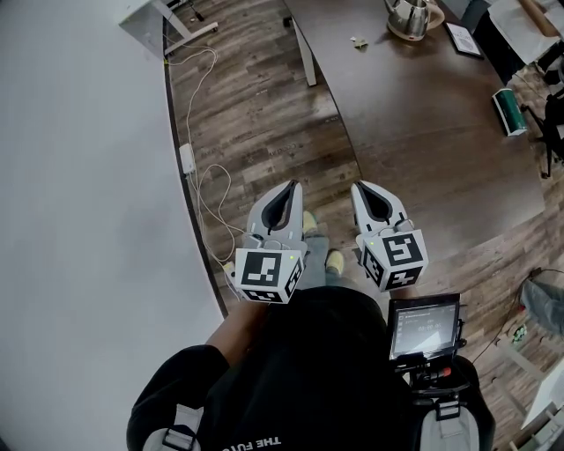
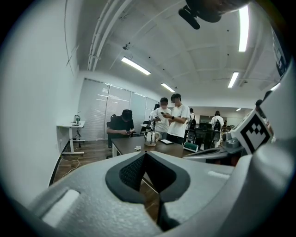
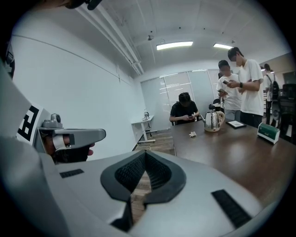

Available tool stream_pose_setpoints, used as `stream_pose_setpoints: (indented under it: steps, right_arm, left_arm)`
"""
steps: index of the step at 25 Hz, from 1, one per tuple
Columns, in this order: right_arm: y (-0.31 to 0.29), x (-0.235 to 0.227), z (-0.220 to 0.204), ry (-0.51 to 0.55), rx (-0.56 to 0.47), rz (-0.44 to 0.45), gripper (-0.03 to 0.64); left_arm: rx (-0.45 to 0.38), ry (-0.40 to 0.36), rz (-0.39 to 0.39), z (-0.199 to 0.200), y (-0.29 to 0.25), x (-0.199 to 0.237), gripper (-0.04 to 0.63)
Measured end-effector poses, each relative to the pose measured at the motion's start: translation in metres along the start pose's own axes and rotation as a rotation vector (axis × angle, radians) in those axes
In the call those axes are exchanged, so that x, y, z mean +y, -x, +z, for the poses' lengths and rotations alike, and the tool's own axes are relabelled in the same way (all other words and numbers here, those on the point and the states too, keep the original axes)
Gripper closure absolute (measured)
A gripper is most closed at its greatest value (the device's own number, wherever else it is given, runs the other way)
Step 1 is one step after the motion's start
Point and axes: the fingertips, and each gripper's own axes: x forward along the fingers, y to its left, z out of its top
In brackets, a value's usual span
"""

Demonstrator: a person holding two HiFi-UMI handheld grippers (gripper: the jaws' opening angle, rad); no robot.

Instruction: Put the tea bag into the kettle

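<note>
A steel kettle [image 1: 408,18] stands on a round base at the far end of the dark brown table [image 1: 423,132], with a small pale tea bag [image 1: 358,41] lying to its left. The same kettle [image 3: 212,121] and tea bag [image 3: 193,134] show far off in the right gripper view, and the kettle [image 2: 151,137] with the tea bag [image 2: 137,148] in the left gripper view. My left gripper [image 1: 286,189] and right gripper [image 1: 366,189] are held side by side over the wooden floor, well short of the table. Both are shut with nothing in them.
A green box [image 1: 508,111] and a tablet [image 1: 463,40] lie on the table. A white wall [image 1: 79,176] runs along the left, with a cable and power strip [image 1: 189,158] on the floor. Several people [image 3: 240,88] stand or sit beyond the table. A small screen [image 1: 425,326] hangs at my waist.
</note>
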Motion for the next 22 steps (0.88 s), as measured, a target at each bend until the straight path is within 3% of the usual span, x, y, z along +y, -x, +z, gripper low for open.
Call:
stream_pose_setpoints:
  steps: [22]
  right_arm:
    - [-0.109,-0.037,0.058,0.008,0.017,-0.065,0.612]
  left_arm:
    - [0.0,0.031,-0.029,0.033,-0.103,0.088,0.592]
